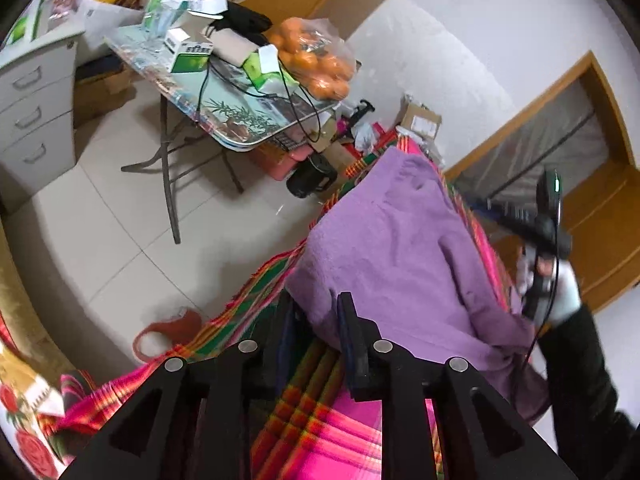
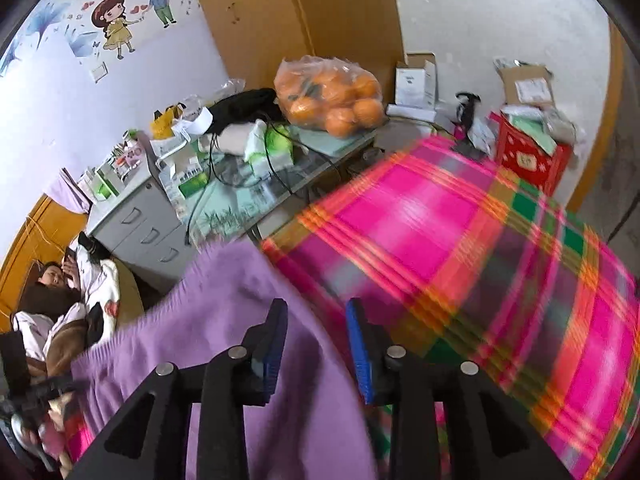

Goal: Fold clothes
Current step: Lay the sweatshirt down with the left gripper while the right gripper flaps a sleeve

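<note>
A purple knit garment lies spread on a bed covered by a pink, green and orange plaid sheet. My left gripper sits at the garment's near edge. Its jaws stand slightly apart, with purple cloth and plaid showing in the gap. In the right wrist view the same garment runs under my right gripper. Its blue pads are apart and press on nothing. The plaid sheet is blurred. A white-gloved hand holds the right gripper's body at the garment's far side.
A folding table beside the bed carries boxes, cables and a bag of oranges. A grey drawer cabinet stands on the left. A red slipper lies on the tiled floor. A red box stands behind the bed. A person lies at the left.
</note>
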`<state>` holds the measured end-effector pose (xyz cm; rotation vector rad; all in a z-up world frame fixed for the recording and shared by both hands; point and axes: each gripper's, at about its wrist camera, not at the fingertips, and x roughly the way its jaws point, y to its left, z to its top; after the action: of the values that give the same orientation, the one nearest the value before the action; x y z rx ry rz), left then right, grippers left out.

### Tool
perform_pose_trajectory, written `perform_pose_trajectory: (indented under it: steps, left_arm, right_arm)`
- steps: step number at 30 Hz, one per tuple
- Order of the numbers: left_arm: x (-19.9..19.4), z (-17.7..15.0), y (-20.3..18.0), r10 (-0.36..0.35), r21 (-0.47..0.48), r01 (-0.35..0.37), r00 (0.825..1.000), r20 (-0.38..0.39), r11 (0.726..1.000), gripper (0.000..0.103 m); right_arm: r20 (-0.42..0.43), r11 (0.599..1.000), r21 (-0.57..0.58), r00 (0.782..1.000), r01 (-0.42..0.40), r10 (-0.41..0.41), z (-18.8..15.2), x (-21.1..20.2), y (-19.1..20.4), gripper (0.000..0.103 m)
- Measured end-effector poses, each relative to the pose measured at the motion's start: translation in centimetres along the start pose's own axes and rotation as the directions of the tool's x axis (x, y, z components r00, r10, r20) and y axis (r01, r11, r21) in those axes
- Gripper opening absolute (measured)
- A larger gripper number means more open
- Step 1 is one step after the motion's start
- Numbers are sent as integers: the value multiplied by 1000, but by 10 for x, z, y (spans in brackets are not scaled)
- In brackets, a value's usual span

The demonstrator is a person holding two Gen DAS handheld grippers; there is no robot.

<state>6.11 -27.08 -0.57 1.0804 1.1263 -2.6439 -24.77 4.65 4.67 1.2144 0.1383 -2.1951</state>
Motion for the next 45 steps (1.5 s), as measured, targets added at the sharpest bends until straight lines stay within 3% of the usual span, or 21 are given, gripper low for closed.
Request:
perform_pose_trajectory:
  steps: [4,7,8,9,12,13,14,15,18,21,27,31,38,42,45]
  left_arm:
    - [-4,-11,-7,-39,-39,39,999,10,998,37]
    - [5,-14,-17,-41,-32,41,999,-9,999,38]
    - [8,-15,-19,-39,-29,39,999,-15,999,38]
    - [12,-14,-21,-37,-32,37,999,-18,999,38]
    - [17,-12,-24,-31,-30,31,999,-14,999,37]
    - [17,-11,-24,-30,-26,29,1000,-10,999,32]
    - [18,-11,-25,-28,-21,28,1000,-6,999,14]
    - [19,-10,-26,-27,-16,27,1000,-2,1000,5]
    - [16,-9,-20,-24,-21,24,1000,-2,999,4]
    - [11,-9,-12,-20,-24,20,1000,2,1000,3]
    - [7,-10,1,-37,-53,36,999,-21,998,4]
    - [4,-15,-6,-25,-38,24,1000,-15,999,4]
    - [8,-18,-8,-20,-50,19,999,-29,999,9]
    - [9,-20,-9,-13,-49,12,1000,-27,999,10]
    - [10,-21,-12,-4,-36,3,1000,-28,999,10]
  right_arm:
    - [-82,1000,15,997,18,-17,-28,3,-16,31]
    - [-131,1000,-1,991,25,-25,-43,10,-17,30]
    - [-135,1000,-18,990,24,-27,-45,9,-13,12]
    - [-148,999,-32,989,18,-23,-45,10,-9,2]
    - [-126,990,-102,986,97,-110,-41,5,1,2]
    - [-100,985,-102,984,137,-148,-36,2,-1,2]
    - [-75,979,-102,980,177,-185,-32,-1,-2,2]
    - [-39,970,-79,972,228,-232,-25,-6,-7,2]
    - [35,939,43,939,341,-342,-11,-24,-27,4]
    - [73,928,56,925,368,-372,-15,-44,-27,4]
    - [103,948,58,943,312,-316,-58,-102,-17,22]
    - [128,965,58,956,257,-262,-108,-145,-2,27]
    - [171,972,139,962,192,-214,-233,-209,41,31]
    - [156,933,143,924,329,-349,-299,-229,57,36]
    - [137,910,207,910,359,-391,-328,-238,42,37]
